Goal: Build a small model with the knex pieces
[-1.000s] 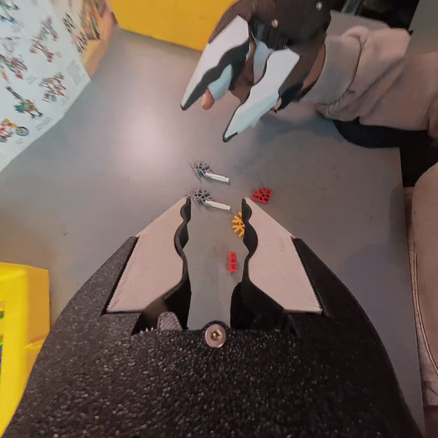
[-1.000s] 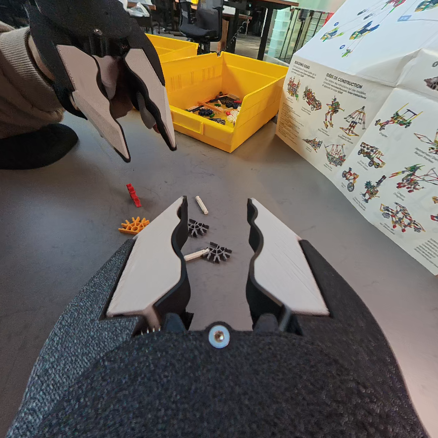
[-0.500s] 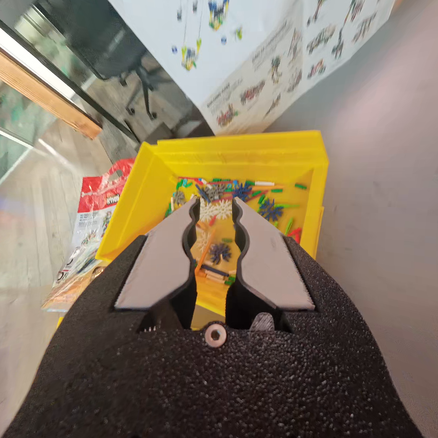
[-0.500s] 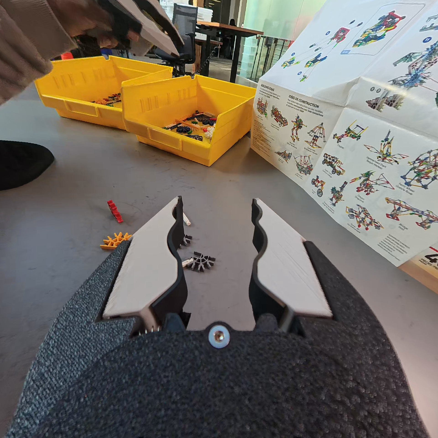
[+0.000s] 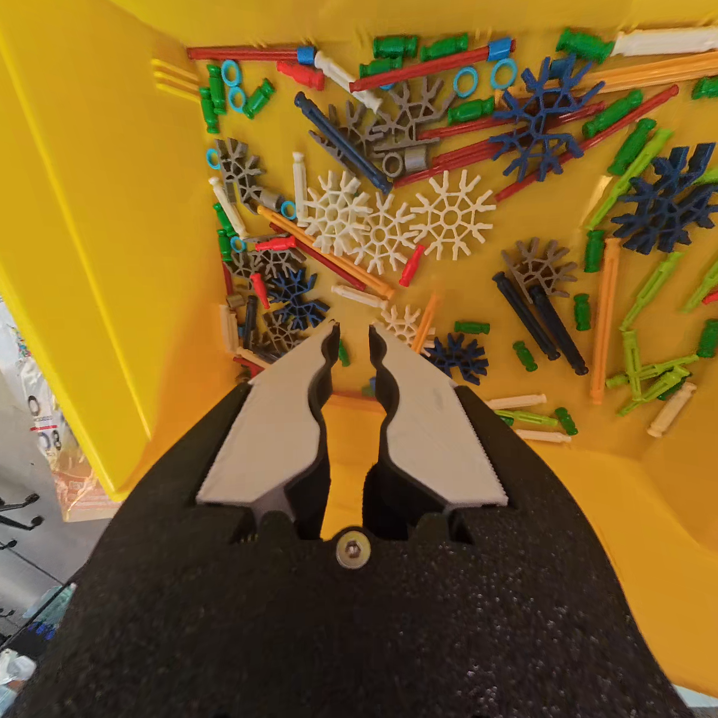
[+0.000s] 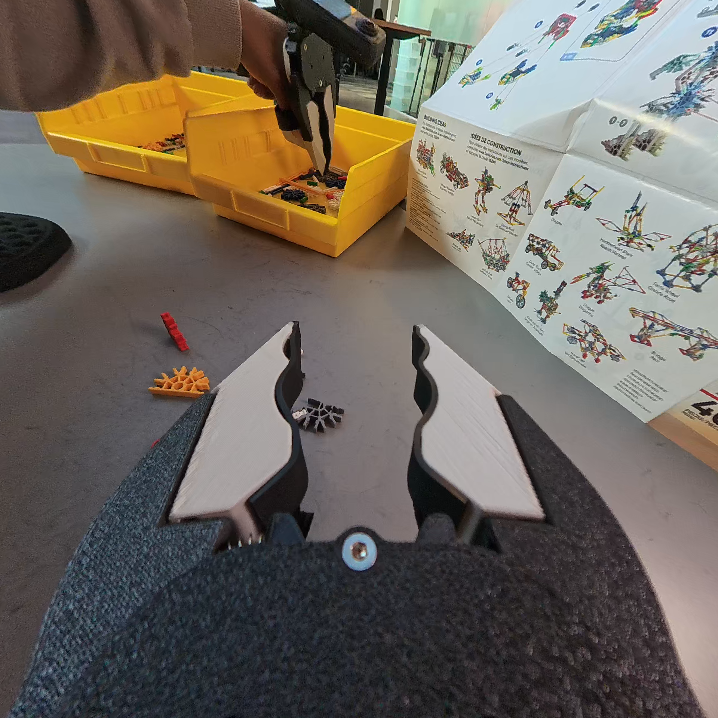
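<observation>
My left gripper (image 5: 353,330) hangs inside a yellow bin (image 5: 97,194), tips just above its floor. Its jaws stand a narrow gap apart with only bare bin floor between them. A small white snowflake connector (image 5: 404,324) lies by the right fingertip, a blue one (image 5: 297,299) by the left, and a short green rod (image 5: 344,353) beside the left finger. The right wrist view shows this gripper (image 6: 324,163) pointing down into the bin (image 6: 373,155). My right gripper (image 6: 355,326) is open and empty over the grey table, a dark grey snowflake connector (image 6: 320,415) lying below its left finger.
The bin holds several rods and connectors, among them large white snowflakes (image 5: 382,233). On the table lie an orange connector (image 6: 180,382) and a red one (image 6: 175,331). A second yellow bin (image 6: 116,155) stands behind, a folded instruction sheet (image 6: 582,194) to the right, a black pad (image 6: 23,248) at left. My right fingertips sit around 45 cm from my left ones.
My left gripper swung away from the parts on the table to the yellow bin and dipped into it, its jaws narrowing on nothing. My right gripper stayed over the table, open.
</observation>
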Demonstrator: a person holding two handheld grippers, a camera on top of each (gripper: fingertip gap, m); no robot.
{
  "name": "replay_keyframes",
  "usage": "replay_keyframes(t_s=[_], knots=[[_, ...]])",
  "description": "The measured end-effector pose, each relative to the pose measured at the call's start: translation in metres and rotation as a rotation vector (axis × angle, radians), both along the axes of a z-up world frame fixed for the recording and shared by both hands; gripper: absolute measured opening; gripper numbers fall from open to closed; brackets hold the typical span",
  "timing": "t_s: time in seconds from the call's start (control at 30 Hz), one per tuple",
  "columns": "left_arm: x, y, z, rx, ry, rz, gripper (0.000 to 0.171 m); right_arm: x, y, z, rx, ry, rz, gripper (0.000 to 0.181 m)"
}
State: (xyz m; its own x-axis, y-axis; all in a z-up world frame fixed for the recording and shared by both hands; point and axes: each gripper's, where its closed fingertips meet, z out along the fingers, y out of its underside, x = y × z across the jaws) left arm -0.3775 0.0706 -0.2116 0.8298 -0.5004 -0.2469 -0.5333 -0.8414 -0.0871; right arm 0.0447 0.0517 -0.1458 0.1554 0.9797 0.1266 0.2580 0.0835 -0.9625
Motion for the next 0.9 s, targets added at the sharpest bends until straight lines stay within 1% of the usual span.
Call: replay_keyframes(t_s=[0.07, 0.13, 0.23, 0.33, 0.47, 0.6, 0.73, 0.77, 0.9], knots=[[0.003, 0.004, -0.008, -0.027, -0.061, 0.034, 0.019, 0.0, 0.001, -0.001, -0.008, 0.0, 0.001, 0.055], [0.005, 0.007, -0.013, -0.047, -0.12, 0.068, 0.02, 0.0, 0.001, 0.0, -0.012, 0.005, 0.001, 0.055], [0.0, 0.01, -0.02, -0.08, -0.14, 0.126, 0.02, 0.001, 0.002, 0.001, -0.019, 0.012, 0.003, 0.055], [-0.001, 0.011, -0.021, -0.103, -0.156, 0.16, 0.019, 0.001, 0.002, 0.001, -0.024, 0.014, 0.005, 0.055], [-0.009, 0.007, -0.021, -0.148, -0.12, 0.224, 0.018, 0.001, 0.001, 0.001, -0.025, 0.014, 0.006, 0.054], [-0.009, 0.008, -0.021, -0.133, -0.108, 0.228, 0.017, 0.002, 0.002, 0.001, -0.025, 0.014, 0.003, 0.054], [0.003, 0.011, -0.018, -0.096, -0.162, 0.186, 0.014, 0.002, 0.002, 0.001, -0.026, 0.015, 0.003, 0.054], [0.003, 0.011, -0.017, -0.086, -0.156, 0.185, 0.015, 0.002, 0.002, 0.001, -0.027, 0.014, 0.004, 0.054], [0.002, 0.009, -0.014, -0.081, -0.165, 0.243, 0.021, 0.002, 0.002, 0.001, -0.027, 0.012, 0.005, 0.054]])
